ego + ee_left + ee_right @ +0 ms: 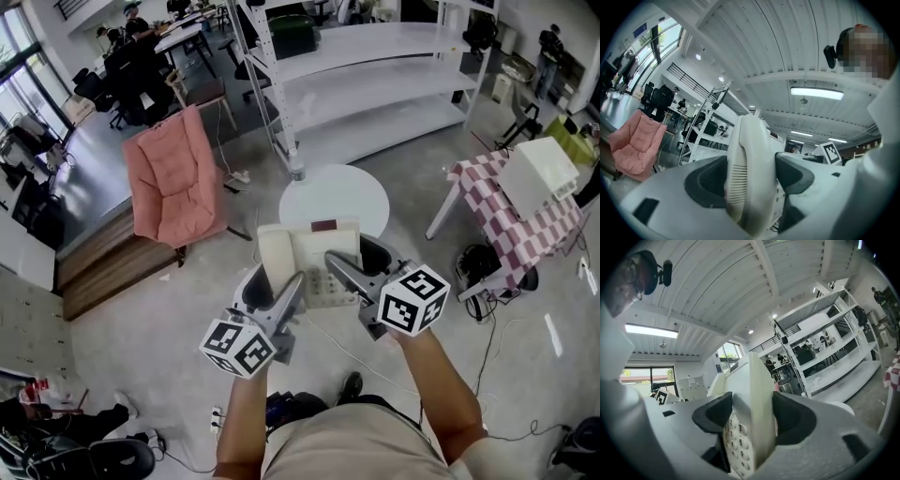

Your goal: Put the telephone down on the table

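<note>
A cream desk telephone (pixel 311 258) with its handset on the left side hangs in the air above the floor, in front of a round white table (pixel 335 198). My left gripper (pixel 274 284) is shut on the handset side (pixel 746 183). My right gripper (pixel 358 267) is shut on the keypad side (pixel 750 420). In both gripper views the phone stands edge-on between the jaws, and the views tilt up toward the ceiling. The phone is near the table's near edge, not touching it.
A pink armchair (pixel 175 178) stands left of the table. White metal shelving (pixel 366 84) runs behind it. A table with a checked cloth (pixel 511 220) and a white box (pixel 536 175) is at the right. Cables (pixel 487 328) lie on the floor.
</note>
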The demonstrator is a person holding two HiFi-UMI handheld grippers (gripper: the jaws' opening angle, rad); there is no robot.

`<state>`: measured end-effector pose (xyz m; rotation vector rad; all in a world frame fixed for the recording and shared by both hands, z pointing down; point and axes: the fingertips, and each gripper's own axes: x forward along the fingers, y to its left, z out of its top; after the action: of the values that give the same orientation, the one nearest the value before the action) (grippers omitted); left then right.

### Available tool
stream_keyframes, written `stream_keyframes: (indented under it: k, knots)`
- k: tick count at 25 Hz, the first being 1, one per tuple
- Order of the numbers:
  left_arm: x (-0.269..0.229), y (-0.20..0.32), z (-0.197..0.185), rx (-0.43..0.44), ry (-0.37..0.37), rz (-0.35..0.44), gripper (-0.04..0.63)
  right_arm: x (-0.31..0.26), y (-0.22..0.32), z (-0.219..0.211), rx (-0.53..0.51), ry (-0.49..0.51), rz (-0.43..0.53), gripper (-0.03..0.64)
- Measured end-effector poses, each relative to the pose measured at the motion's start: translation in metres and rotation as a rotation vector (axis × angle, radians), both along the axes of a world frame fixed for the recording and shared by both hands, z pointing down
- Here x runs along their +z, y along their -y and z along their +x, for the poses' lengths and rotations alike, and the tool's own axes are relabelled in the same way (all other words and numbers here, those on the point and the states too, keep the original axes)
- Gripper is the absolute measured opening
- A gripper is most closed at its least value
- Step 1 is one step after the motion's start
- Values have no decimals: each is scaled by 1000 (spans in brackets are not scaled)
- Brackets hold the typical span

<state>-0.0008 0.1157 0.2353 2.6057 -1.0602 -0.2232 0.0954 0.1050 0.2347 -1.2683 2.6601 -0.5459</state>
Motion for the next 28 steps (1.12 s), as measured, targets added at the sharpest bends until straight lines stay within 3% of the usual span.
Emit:
stream_keyframes:
  k: [13, 28]
  knots:
    - [15, 49, 21, 62, 6, -24, 311, 15, 44, 21, 55, 0, -29, 250]
    - [14, 166, 11, 190, -7, -26, 310, 13, 148, 12, 182, -6, -38, 250]
